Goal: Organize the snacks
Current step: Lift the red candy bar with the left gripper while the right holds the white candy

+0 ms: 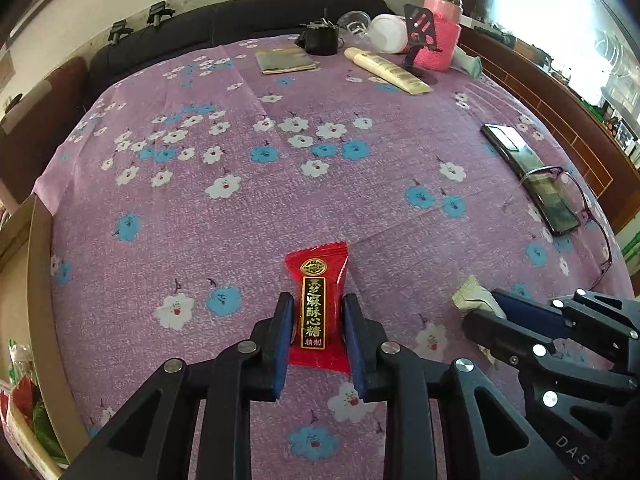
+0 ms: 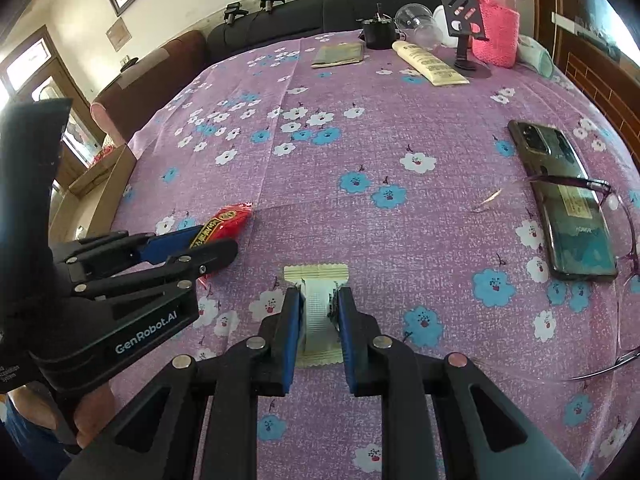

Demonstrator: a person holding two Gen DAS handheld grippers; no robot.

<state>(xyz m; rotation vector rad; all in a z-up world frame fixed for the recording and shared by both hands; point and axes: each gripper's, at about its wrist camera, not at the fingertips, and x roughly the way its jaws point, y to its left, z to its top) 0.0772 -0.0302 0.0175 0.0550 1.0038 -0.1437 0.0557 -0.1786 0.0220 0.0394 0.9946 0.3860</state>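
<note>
A red candy packet (image 1: 316, 268) with gold lettering sits between the blue pads of my left gripper (image 1: 318, 300), which is shut on its middle just above the purple flowered tablecloth (image 1: 280, 200). From the right wrist view the same candy (image 2: 232, 218) pokes out past the left gripper (image 2: 218, 242). My right gripper (image 2: 319, 292) is shut on a cream-white snack packet (image 2: 318, 310) with crimped ends, low over the cloth. In the left wrist view that packet (image 1: 472, 292) shows at the tip of the right gripper (image 1: 490, 306).
An open cardboard box (image 2: 108, 176) stands off the table's left edge. On the right lie a phone (image 2: 568, 208) and glasses (image 2: 624, 240). At the back are a tube (image 2: 428, 64), a pink-sleeved bottle (image 2: 496, 28), a black stand (image 2: 464, 16) and a booklet (image 2: 338, 55).
</note>
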